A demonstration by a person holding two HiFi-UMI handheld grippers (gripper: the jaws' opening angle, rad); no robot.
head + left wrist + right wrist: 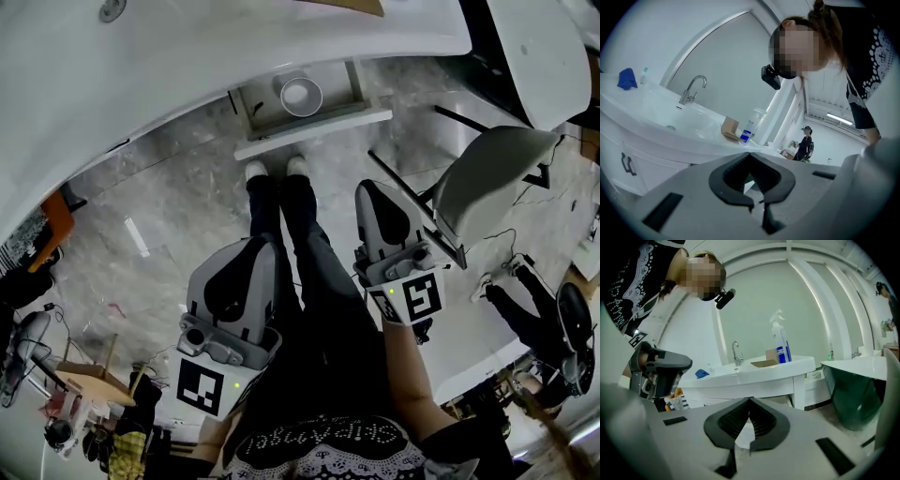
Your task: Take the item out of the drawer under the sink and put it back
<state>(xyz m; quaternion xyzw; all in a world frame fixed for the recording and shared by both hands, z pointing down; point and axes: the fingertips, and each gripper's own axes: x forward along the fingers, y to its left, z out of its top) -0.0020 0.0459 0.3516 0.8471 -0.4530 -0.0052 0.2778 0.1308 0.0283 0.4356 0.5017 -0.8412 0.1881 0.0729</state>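
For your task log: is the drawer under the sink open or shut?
Open: the drawer juts out below the sink, a round white item inside.

support: open drawer (314, 129) under sink counter (754, 375) | in drawer: round white bowl (301, 95) | on counter: spray bottle (782, 345); cardboard box (765, 363); blue cloth (701, 374)

We find all three views bright, under even, cool indoor light. In the left gripper view a strip light (839, 116) glows on the ceiling at the right. In the head view glare nearly washes out the white counter (187, 56), and a pale streak shines on the marbled floor (169, 206). Shadows are soft and faint. The wide lenses bend straight lines near the edges, and both gripper views fade into dark, rounded corners. Close to their cameras, the left gripper (749, 157) and right gripper (749, 401) look soft, while the background is sharper.
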